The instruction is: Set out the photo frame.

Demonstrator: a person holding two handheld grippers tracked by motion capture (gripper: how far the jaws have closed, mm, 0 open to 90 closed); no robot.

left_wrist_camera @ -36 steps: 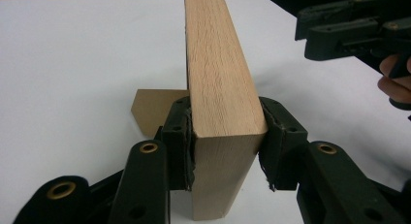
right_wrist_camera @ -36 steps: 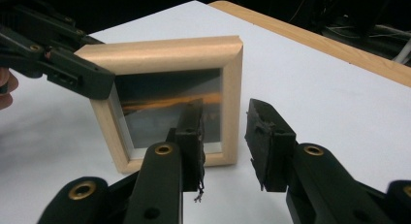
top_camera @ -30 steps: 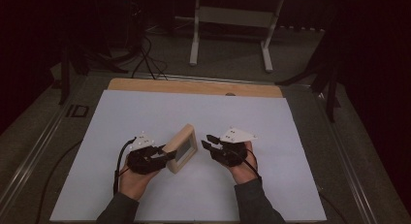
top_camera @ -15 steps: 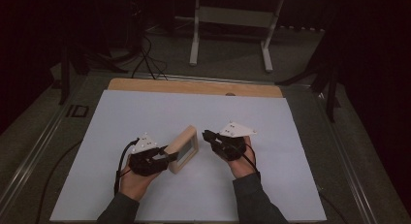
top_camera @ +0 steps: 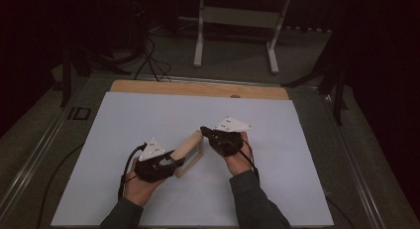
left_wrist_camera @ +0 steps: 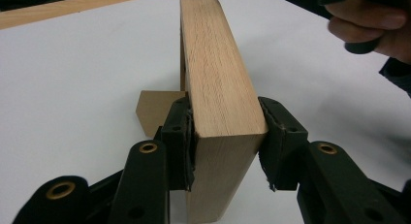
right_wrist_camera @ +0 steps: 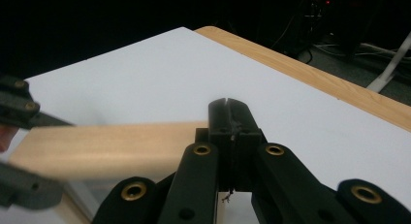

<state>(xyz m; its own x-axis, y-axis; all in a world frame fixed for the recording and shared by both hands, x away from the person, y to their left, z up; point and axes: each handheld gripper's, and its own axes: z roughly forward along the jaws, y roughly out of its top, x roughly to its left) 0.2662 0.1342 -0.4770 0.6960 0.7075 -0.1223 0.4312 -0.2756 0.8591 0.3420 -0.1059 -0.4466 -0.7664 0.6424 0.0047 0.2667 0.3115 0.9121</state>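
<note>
Lower centre of the high view holds one pale rectangular wooden frame (top_camera: 189, 152) and two black two-jaw grippers, one left gripper (top_camera: 171, 162) and one right gripper (top_camera: 205, 132), all over one white rectangular sheet (top_camera: 148, 115) on one light wooden tabletop (top_camera: 198, 88).

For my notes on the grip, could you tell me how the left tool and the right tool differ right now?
The left tool is clamped on the wooden frame; the right tool has just closed, with nothing between its jaws. The left grips the frame's near end; the right sits by its far end. Both are black and hand-held.
</note>
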